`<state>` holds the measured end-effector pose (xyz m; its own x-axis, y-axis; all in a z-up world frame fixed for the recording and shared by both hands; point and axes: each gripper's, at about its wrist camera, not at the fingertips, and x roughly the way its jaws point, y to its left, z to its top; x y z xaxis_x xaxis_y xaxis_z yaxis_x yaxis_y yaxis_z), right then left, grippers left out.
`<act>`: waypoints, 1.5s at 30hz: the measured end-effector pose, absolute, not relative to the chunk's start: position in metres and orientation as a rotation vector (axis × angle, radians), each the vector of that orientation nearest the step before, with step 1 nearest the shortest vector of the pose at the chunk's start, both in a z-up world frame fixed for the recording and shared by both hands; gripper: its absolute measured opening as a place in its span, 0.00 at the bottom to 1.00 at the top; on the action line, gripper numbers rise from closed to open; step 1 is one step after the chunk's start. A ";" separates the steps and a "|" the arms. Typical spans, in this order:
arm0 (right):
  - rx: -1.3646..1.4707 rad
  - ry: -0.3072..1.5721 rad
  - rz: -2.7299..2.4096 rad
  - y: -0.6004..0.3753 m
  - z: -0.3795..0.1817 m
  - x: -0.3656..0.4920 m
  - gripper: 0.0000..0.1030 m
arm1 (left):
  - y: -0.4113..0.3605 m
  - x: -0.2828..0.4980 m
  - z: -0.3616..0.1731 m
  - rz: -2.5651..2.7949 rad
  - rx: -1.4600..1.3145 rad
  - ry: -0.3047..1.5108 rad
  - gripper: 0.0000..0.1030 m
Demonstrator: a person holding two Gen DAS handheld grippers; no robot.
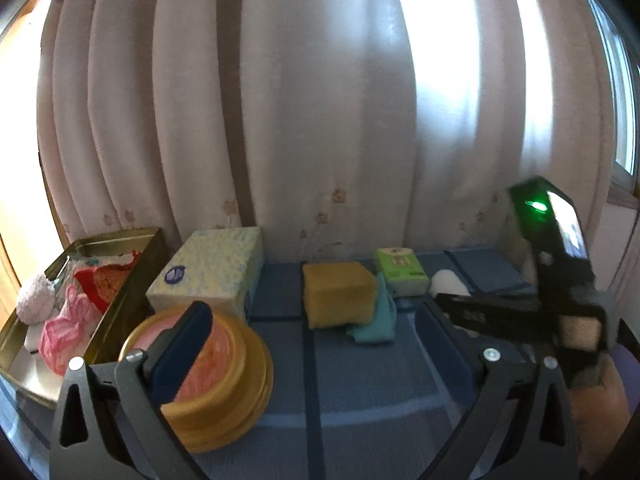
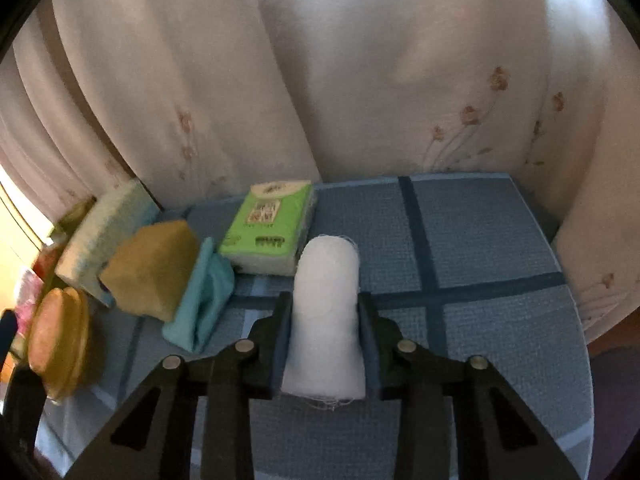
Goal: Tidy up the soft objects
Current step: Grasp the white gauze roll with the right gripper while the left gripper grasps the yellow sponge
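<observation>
In the left wrist view, the gauze roll [image 1: 448, 282] is partly hidden behind the blurred right gripper [image 1: 440, 300]. The round yellow tin [image 1: 236, 380] is partly covered by a left gripper finger [image 1: 184, 356]. The metal tray [image 1: 132, 288] is cut off at the left edge.

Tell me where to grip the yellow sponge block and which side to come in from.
Grip the yellow sponge across its two upright side faces, coming in from the front with the open left gripper. Its left side stands free; the teal cloth leans against its right side, so slip that finger between them.
</observation>
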<state>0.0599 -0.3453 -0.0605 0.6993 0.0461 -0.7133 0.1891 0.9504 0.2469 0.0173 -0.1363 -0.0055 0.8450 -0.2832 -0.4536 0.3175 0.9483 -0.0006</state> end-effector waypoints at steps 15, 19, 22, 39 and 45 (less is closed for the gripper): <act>0.280 0.533 -0.174 -0.357 -0.027 0.029 0.33 | -0.199 0.125 -0.018 -0.221 0.160 0.668 0.75; 0.300 0.525 -0.170 -0.359 -0.027 0.027 0.33 | -0.197 0.142 -0.035 -0.219 0.128 0.753 0.75; 0.324 0.540 -0.164 -0.362 -0.029 0.028 0.33 | -0.198 0.150 -0.045 -0.243 0.116 0.817 0.75; 0.275 0.462 -0.185 -0.360 -0.026 0.023 0.33 | -0.151 0.088 -0.008 -0.313 -0.005 0.538 0.52; 0.258 0.431 -0.204 -0.359 -0.023 0.018 0.33 | -0.156 0.056 0.004 -0.309 0.061 0.403 0.52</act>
